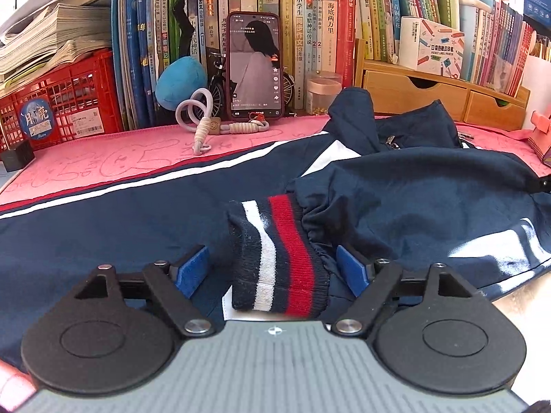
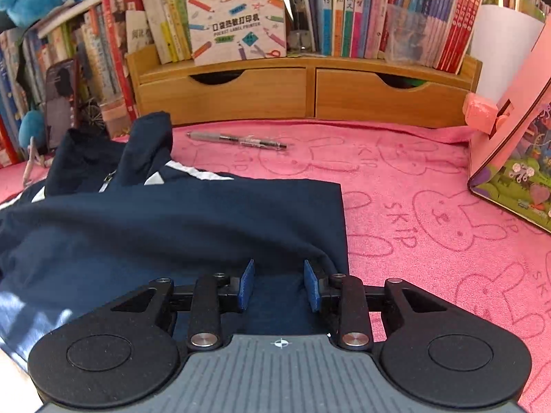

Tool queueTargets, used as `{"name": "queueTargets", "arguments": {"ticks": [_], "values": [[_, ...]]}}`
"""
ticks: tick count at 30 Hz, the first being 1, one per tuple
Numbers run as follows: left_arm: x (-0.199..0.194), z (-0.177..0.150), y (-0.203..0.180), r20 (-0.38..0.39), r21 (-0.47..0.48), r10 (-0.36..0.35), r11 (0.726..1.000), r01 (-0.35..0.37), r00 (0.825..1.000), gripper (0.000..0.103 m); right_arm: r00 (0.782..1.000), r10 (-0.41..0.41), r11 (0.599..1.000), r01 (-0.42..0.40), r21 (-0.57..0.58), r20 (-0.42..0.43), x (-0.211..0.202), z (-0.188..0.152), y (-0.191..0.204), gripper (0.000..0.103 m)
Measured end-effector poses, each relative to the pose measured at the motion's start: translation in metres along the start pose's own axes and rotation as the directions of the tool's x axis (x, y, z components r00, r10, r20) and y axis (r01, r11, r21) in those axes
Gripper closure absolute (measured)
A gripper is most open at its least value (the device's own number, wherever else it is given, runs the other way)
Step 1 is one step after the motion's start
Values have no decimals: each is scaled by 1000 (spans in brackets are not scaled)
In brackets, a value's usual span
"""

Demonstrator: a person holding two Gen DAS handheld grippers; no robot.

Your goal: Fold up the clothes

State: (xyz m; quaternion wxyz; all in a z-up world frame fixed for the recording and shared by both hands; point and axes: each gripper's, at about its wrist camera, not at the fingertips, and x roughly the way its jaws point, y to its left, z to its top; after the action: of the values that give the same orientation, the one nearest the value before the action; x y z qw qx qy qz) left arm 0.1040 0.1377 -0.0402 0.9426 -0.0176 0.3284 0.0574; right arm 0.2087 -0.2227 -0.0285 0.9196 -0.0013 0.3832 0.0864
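On the pink towel that covered the desk, a navy jacket lay spread, its collar end bunched toward the wooden drawers at the back. Nearest the left gripper, the jacket's striped cuff stood between the two blue pads, which were well apart and touched neither side of it, so the jaws were released. The cuff's near end was cut off by the gripper body. Beside the jacket's straight folded edge, the right gripper had its pads drawn partly together over dark cloth; whether they pinched a fold or only hovered above it could not be told, as the fabric there sat in shadow. Behind the jacket, a pen lay on the towel in front of the drawers. A phone leaned against the books beyond the jacket's long white stripe.
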Motion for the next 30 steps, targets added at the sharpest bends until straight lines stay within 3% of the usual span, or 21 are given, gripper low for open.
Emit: {"name": "queueTargets", "arguments": {"ticks": [2,4,16,19,21,22,25,26,30], "values": [[0,0,1,-2,-7,-5,1000,5,1000,21,1000,23,1000,-22,-10,18,-8,5,12,64],[0,1,1,-2,-7,-4,1000,4,1000,21,997,71,996,-68,-62,39,-17,4,34,52],[3,1,5,-15,-22,20,1000,-21,1000,6,946,321,927,-321,-191,-34,14,-10,152,49],[-3,1,11,5,-18,-5,1000,5,1000,6,961,277,918,-265,-296,-3,19,-11,189,40],[-13,1,20,13,-18,-17,1000,18,1000,6,970,241,905,-214,-368,29,17,-12,212,41],[-19,1,26,16,-33,-31,999,31,999,5,969,245,900,-216,-379,30,12,-11,219,42],[-39,-1,51,29,-94,-85,992,87,996,2,931,363,870,-322,-375,44,-5,-10,236,42],[-45,-2,60,32,-112,-94,989,97,995,2,927,373,862,-329,-386,43,-8,-11,242,42],[-59,-7,88,43,-149,-35,988,41,998,1,946,325,851,-293,-435,-1,7,-21,273,42]]}}
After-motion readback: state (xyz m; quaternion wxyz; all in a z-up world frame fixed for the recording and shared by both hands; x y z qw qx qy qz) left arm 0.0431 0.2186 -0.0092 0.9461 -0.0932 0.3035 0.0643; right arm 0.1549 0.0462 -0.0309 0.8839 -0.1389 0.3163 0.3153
